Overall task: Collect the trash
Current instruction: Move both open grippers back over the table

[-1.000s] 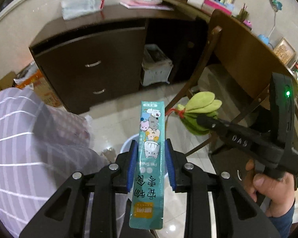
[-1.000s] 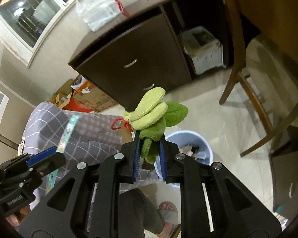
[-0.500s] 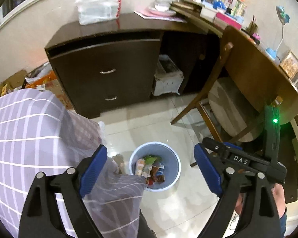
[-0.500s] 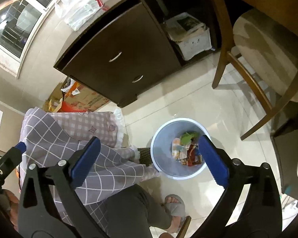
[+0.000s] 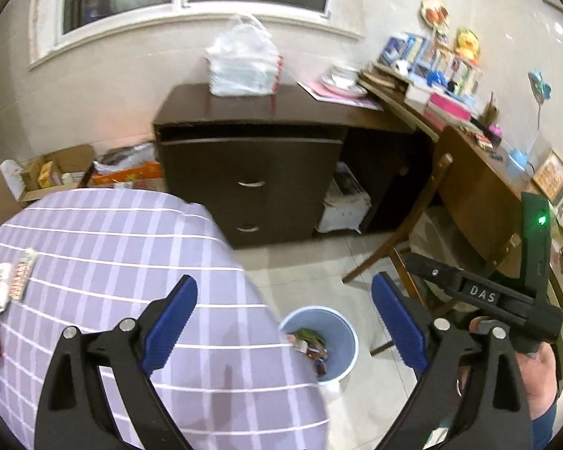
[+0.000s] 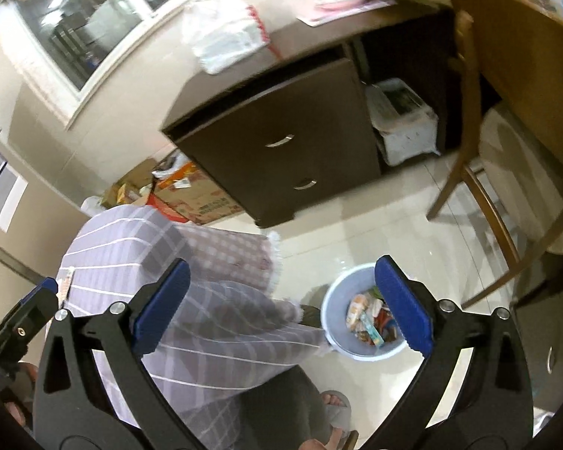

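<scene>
A light blue trash bin [image 5: 341, 332] stands on the tiled floor, with wrappers and a green plush piece inside; it also shows in the right wrist view [image 6: 337, 292]. My left gripper [image 5: 283, 322] is open and empty, high above the bin and the edge of the purple checked tablecloth [image 5: 112, 247]. My right gripper [image 6: 281, 303] is open and empty, above the bin. Several wrappers [image 5: 15, 281] lie on the cloth at the far left. The right gripper's body [image 5: 499, 300] shows at the right of the left wrist view.
A dark brown drawer cabinet [image 5: 251, 172] stands against the wall with a white plastic bag [image 5: 244, 63] on top. A wooden chair [image 5: 424, 225] and a cluttered desk [image 5: 480, 172] are to the right. Cardboard boxes [image 6: 191, 195] sit left of the cabinet. My slippered foot [image 6: 334, 405] is near the bin.
A second ago the left gripper held a teal snack packet and the right a green plush toy. Both opened, the items fell into the bin, and both grippers have since tilted up.
</scene>
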`<state>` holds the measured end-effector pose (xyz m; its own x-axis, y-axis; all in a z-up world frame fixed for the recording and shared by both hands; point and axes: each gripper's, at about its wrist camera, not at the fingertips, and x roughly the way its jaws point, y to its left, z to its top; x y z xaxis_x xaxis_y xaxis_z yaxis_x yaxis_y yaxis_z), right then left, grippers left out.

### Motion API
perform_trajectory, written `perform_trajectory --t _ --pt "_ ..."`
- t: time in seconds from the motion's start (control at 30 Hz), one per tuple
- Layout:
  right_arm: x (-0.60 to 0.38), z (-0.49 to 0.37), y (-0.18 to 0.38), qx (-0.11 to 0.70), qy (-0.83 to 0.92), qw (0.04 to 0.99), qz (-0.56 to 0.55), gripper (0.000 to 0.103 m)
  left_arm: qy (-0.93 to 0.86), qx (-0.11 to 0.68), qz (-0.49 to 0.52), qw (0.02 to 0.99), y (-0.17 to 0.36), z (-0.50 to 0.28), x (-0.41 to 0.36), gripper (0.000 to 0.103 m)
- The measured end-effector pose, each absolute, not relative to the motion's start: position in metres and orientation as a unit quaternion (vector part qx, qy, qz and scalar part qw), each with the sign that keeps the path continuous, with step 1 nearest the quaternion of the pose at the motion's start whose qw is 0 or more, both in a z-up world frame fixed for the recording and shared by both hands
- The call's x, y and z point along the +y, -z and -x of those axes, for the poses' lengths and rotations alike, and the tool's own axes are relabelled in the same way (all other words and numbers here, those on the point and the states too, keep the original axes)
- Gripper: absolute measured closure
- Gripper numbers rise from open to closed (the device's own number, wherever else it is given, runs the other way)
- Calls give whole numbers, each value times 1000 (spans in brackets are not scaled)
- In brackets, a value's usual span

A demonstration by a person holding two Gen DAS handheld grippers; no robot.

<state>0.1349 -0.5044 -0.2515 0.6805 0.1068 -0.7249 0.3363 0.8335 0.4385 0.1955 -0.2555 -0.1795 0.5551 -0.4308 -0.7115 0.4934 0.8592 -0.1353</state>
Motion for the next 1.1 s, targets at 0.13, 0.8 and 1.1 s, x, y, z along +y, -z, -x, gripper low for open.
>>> perform_trajectory --t 0.13,0.8,1.1 --pt "-472 -145 232 391 43 882 -260 6 238 374 -29 896 167 -194 -217 11" --pt "-293 -197 197 413 -80 894 -156 6 89 351 49 931 153 -180 -27 11" --pt "-239 -204 183 412 -115 895 -123 6 23 352 65 933 168 -176 35 11"
